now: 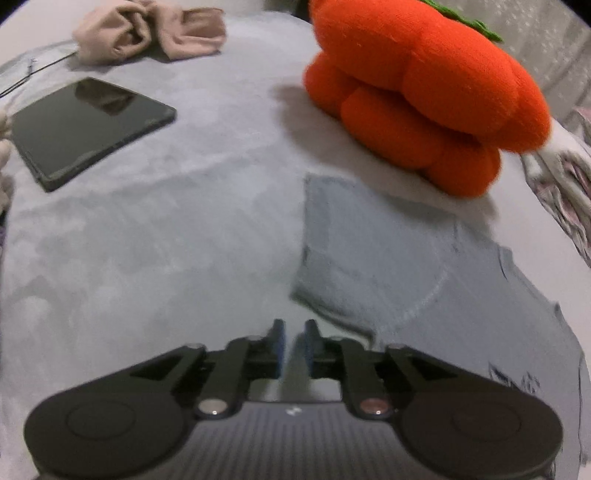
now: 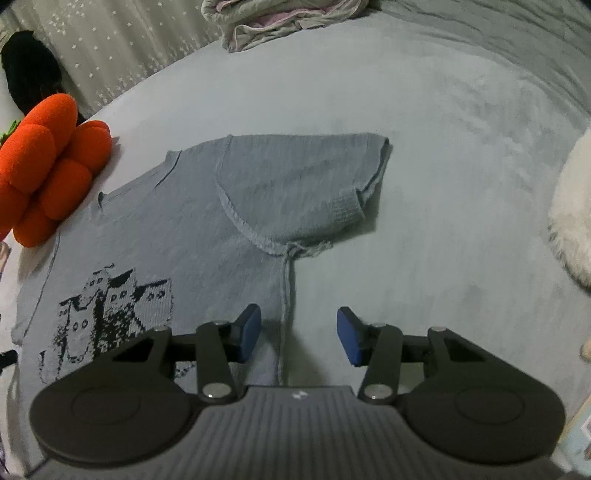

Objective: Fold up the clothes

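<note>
Right wrist view: grey knitted sweater [image 2: 177, 229] lies flat on the bed [image 2: 461, 166].
Black building print (front up); right gripper [image 2: 298, 334] spread, left gripper [image 1: 294, 341] nearly closed, empty.

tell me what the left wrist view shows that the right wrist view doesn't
Only the left wrist view shows the dark tablet and the crumpled beige cloth on the far side of the bed, plus the left gripper, its jaws nearly together and holding nothing. Only the right wrist view shows the shirt's building print, its spread sleeve, a white fluffy thing at the edge, and the right gripper with jaws wide apart. Both show the grey t-shirt lying flat and the orange plush beside it.
</note>
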`<state>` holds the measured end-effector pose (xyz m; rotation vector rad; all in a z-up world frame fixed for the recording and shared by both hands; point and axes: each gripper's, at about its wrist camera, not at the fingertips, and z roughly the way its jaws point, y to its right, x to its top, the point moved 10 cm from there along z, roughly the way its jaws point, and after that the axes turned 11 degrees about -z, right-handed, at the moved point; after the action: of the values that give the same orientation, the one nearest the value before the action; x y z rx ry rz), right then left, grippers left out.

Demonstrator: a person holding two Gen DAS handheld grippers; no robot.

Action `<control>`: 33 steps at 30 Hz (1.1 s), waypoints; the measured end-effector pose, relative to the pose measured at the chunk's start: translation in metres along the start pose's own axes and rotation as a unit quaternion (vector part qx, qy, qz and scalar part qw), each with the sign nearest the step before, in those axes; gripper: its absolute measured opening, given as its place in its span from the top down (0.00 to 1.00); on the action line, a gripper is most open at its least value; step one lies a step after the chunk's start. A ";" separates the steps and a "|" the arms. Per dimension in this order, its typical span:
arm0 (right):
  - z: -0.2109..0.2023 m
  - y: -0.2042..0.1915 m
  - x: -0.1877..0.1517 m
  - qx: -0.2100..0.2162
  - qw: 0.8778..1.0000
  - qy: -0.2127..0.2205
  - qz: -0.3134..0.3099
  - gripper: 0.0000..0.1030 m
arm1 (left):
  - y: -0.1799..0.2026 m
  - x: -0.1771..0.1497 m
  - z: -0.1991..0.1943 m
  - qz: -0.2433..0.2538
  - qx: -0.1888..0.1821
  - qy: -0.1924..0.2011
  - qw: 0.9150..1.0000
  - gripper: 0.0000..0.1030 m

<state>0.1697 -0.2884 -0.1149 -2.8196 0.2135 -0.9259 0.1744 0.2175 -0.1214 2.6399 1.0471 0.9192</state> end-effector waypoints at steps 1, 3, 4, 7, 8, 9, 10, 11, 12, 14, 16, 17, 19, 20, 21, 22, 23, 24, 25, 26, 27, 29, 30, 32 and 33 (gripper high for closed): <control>0.001 0.001 -0.003 0.001 1.000 -0.005 0.009 0.52 | 0.001 -0.004 -0.003 0.009 0.001 -0.005 1.000 0.77; -0.002 0.002 -0.007 -0.002 1.000 -0.011 0.016 0.54 | 0.001 -0.013 -0.010 0.027 0.002 -0.016 1.000 0.74; -0.005 0.001 -0.011 -0.004 1.000 -0.014 0.015 0.55 | 0.001 -0.018 -0.014 0.036 0.000 -0.024 0.999 0.71; -0.017 -0.003 -0.024 -0.007 1.000 -0.023 0.009 0.55 | -0.005 -0.037 -0.031 0.050 -0.010 -0.044 0.998 0.69; -0.021 -0.004 -0.030 -0.006 1.000 -0.025 0.008 0.55 | -0.009 -0.044 -0.037 0.055 -0.011 -0.048 0.997 0.69; -0.025 -0.007 -0.037 -0.004 1.000 -0.027 0.008 0.55 | -0.012 -0.051 -0.042 0.059 -0.012 -0.052 0.997 0.69; -0.029 -0.009 -0.044 -0.001 1.000 -0.029 0.009 0.55 | -0.015 -0.056 -0.046 0.062 -0.013 -0.052 0.997 0.69; -0.034 -0.012 -0.052 0.002 1.000 -0.030 0.009 0.55 | -0.018 -0.061 -0.050 0.065 -0.014 -0.051 0.997 0.69; -0.037 -0.015 -0.059 0.005 0.999 -0.031 0.009 0.55 | -0.021 -0.066 -0.054 0.067 -0.015 -0.050 0.996 0.69; -0.044 -0.023 -0.073 0.009 0.999 -0.032 0.002 0.55 | -0.026 -0.077 -0.061 0.071 -0.017 -0.047 0.996 0.69; -0.050 -0.027 -0.085 0.005 1.000 -0.029 -0.007 0.56 | -0.032 -0.087 -0.069 0.076 -0.018 -0.045 0.996 0.69; -0.052 -0.028 -0.090 0.002 1.000 -0.027 -0.012 0.57 | -0.035 -0.092 -0.073 0.078 -0.019 -0.044 0.996 0.69; -0.056 -0.032 -0.100 -0.004 1.000 -0.021 -0.022 0.59 | -0.040 -0.102 -0.080 0.083 -0.021 -0.041 0.996 0.69; -0.059 -0.033 -0.104 -0.006 1.000 -0.017 -0.026 0.60 | -0.043 -0.107 -0.084 0.085 -0.022 -0.040 0.995 0.69; -0.061 -0.034 -0.108 -0.006 0.999 -0.014 -0.028 0.61 | -0.046 -0.112 -0.088 0.087 -0.023 -0.039 0.995 0.69; -0.063 -0.035 -0.111 -0.006 0.999 -0.010 -0.030 0.61 | -0.049 -0.117 -0.091 0.089 -0.024 -0.037 0.995 0.69; -0.065 -0.036 -0.114 -0.006 0.999 -0.006 -0.032 0.63 | -0.051 -0.122 -0.095 0.092 -0.025 -0.036 0.995 0.69; -0.066 -0.036 -0.117 -0.006 0.999 0.000 -0.035 0.64 | -0.053 -0.125 -0.096 0.091 -0.024 -0.030 0.995 0.69; -0.067 -0.037 -0.120 -0.005 0.999 0.007 -0.038 0.66 | -0.054 -0.127 -0.097 0.090 -0.023 -0.022 0.995 0.70; -0.067 -0.038 -0.123 -0.005 0.999 0.014 -0.042 0.71 | -0.055 -0.128 -0.097 0.088 -0.022 -0.014 0.996 0.73; -0.067 -0.039 -0.124 -0.007 0.999 0.020 -0.044 0.76 | -0.057 -0.130 -0.098 0.087 -0.021 -0.006 0.996 0.81; -0.068 -0.037 -0.126 -0.013 0.999 0.032 -0.041 0.95 | -0.060 -0.132 -0.101 0.076 -0.018 0.006 0.997 1.00; -0.069 -0.035 -0.126 -0.014 0.999 0.037 -0.034 0.96 | -0.063 -0.132 -0.104 0.064 -0.016 0.009 0.998 1.00; -0.082 -0.028 -0.125 -0.046 0.997 0.054 -0.033 0.96 | -0.071 -0.127 -0.110 0.049 -0.004 0.023 0.999 1.00; -0.088 -0.025 -0.124 -0.063 0.995 0.063 -0.032 0.96 | -0.075 -0.124 -0.111 0.047 0.004 0.031 0.998 1.00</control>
<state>0.0202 -0.2510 -0.1109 -2.9002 0.2046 -1.1456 -0.0050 0.1824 -0.1192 2.7043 0.9478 1.0252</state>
